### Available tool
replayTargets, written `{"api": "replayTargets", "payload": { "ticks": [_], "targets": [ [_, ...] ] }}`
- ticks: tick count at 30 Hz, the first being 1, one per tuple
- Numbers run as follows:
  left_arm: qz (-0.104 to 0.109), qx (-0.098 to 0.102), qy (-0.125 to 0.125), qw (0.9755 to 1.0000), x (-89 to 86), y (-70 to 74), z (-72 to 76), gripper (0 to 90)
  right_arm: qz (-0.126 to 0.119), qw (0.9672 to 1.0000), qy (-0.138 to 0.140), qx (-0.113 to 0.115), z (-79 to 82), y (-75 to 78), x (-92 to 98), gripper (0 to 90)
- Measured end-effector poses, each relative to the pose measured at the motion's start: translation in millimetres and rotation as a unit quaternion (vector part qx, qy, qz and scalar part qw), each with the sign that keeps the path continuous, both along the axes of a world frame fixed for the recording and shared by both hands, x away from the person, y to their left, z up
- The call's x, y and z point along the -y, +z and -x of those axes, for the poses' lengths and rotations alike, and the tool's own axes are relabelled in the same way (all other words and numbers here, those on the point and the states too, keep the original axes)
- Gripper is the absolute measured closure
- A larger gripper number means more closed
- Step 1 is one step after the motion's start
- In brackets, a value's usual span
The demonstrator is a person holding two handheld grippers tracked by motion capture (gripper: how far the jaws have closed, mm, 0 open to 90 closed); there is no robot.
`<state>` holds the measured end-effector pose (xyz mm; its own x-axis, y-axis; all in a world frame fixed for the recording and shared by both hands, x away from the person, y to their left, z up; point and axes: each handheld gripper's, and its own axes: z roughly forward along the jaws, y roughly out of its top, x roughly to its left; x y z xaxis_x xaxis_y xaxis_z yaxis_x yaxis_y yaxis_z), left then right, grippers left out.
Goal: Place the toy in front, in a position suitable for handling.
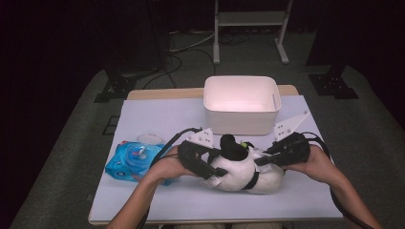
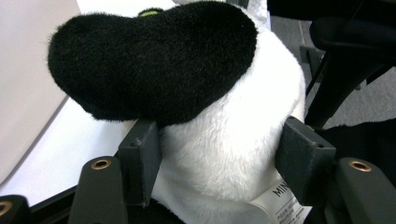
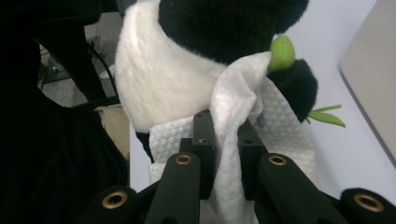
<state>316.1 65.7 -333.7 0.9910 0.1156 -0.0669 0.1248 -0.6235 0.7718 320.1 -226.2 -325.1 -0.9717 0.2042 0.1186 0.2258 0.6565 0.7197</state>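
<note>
A black-and-white plush panda [image 1: 237, 171] lies on the white table cover near the front middle. My left gripper [image 1: 213, 170] grips it from the left. In the left gripper view both pads press into the white fur [image 2: 224, 140] below a black limb, with a label at the bottom. From the right, my right gripper [image 1: 261, 160] comes in against the toy. In the right gripper view its jaws [image 3: 225, 131] are shut on a white dimpled wipe [image 3: 239, 88] that is draped over the panda [image 3: 159, 79], near a green leaf detail [image 3: 281, 52].
A white plastic bin [image 1: 241, 120] stands open just behind the toy. A blue pack of wet wipes [image 1: 130, 163] lies at the left under the person's left forearm, with a small white round lid [image 1: 149, 139] behind it. Metal stand legs [image 1: 248, 28] are on the floor beyond the table.
</note>
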Motion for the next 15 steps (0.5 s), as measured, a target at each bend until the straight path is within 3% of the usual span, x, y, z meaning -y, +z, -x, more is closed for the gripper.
{"api": "replayTargets", "payload": {
  "ticks": [8, 10, 13, 15],
  "targets": [
    [0.014, 0.005, -0.002, 0.9999, 0.6, -5.7, 4.3, 25.3, 0.0, 0.9999, -0.012, -0.004, 0.7, -11.1, 13.5, 81.8],
    [0.006, 0.0, -0.007, 1.0, 1.5, -10.8, 7.4, 20.3, -0.003, 0.9998, -0.015, -0.01, 0.9, -12.7, 16.3, 81.8],
    [0.02, -0.005, -0.002, 0.9998, 1.4, -16.8, 10.6, 17.2, -0.002, 0.9997, -0.02, -0.013, 2.9, -13.7, 19.2, 81.8],
    [0.013, -0.001, -0.003, 0.9999, 4.9, -20.7, 13.2, 13.2, -0.003, 0.9998, -0.018, -0.013, 4.1, -14.0, 18.7, 81.8]
  ]
}}
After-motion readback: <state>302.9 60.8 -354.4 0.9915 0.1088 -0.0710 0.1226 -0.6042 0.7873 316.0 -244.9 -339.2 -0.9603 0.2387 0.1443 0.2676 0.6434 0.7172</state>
